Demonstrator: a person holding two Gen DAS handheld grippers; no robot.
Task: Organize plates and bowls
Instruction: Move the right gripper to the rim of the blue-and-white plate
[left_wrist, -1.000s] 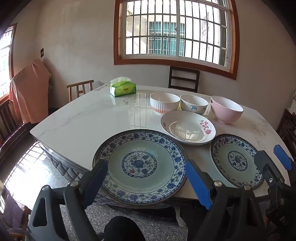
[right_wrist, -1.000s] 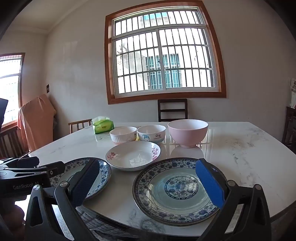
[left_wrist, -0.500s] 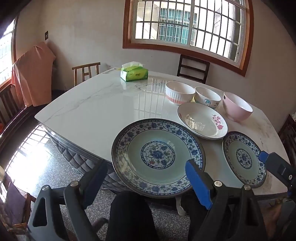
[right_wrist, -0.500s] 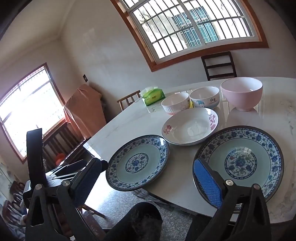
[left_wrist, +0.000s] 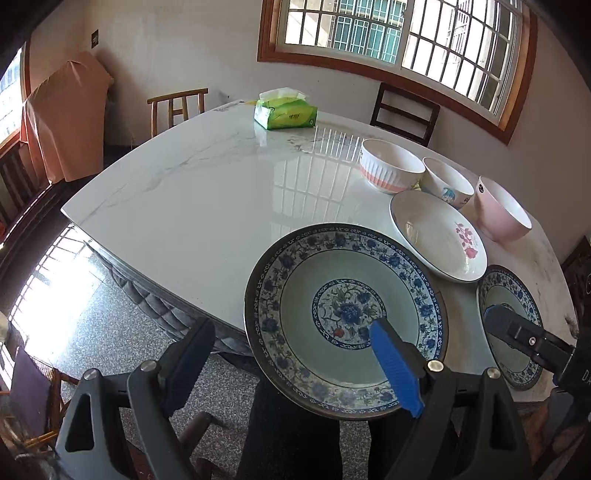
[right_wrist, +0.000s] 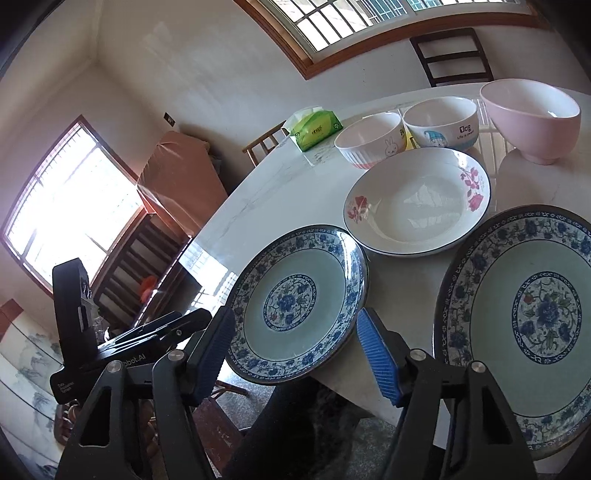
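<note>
Two blue-patterned plates lie at the near table edge: the left one (left_wrist: 345, 314) (right_wrist: 299, 308) and the right one (left_wrist: 511, 325) (right_wrist: 524, 325). Behind them sits a white floral plate (left_wrist: 437, 236) (right_wrist: 417, 206). Further back stand a ribbed pink-white bowl (left_wrist: 391, 166) (right_wrist: 369, 144), a white cartoon bowl (left_wrist: 447, 182) (right_wrist: 441, 123) and a pink bowl (left_wrist: 502, 210) (right_wrist: 532, 110). My left gripper (left_wrist: 291, 362) is open and empty, just short of the left plate's near rim. My right gripper (right_wrist: 295, 354) is open and empty, pointing at that same plate.
The white marble table (left_wrist: 207, 192) carries a green tissue pack (left_wrist: 284, 112) (right_wrist: 314, 129) at its far side. Wooden chairs (left_wrist: 177, 109) stand around it. A covered piece of furniture (left_wrist: 62, 122) stands at the left wall. The table edge overhangs a speckled floor (left_wrist: 92, 314).
Both grippers have swung left and tilted down. The left one now views the table from its left corner; the right one has turned from the right plate to the left plate.
</note>
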